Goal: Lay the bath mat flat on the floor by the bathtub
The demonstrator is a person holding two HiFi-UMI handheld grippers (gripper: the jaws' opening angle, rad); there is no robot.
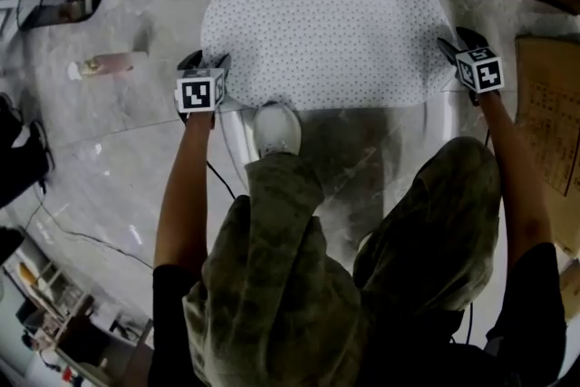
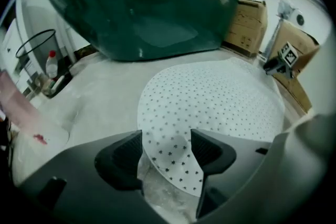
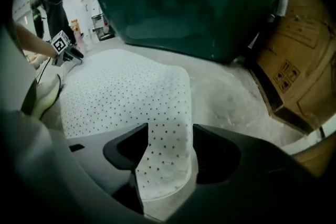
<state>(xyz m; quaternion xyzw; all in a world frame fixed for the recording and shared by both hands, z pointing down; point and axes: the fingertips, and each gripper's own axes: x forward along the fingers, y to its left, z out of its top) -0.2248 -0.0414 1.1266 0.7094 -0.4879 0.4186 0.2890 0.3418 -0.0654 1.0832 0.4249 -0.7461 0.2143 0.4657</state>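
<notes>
left tool (image 2: 167, 138) spread astride bath mat (image 2: 210, 94) corner | right tool (image 3: 170, 132) spread likewise | mat down beside bathtub (image 2: 142, 2)

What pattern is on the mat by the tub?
The white rounded bath mat is covered in small dark specks, clearest in the left gripper view.

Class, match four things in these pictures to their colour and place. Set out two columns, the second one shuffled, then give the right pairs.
Things:
1. bath mat
2. bathtub
3. cardboard box
4. shoe

Descriptions:
A. dark green, beyond the mat's far edge
B. plain white, at the mat's near edge
C. brown, to the right of the mat
D. white with dark dots, spread on the floor

Pairs: 1-D, 2-A, 3-C, 4-B
</notes>
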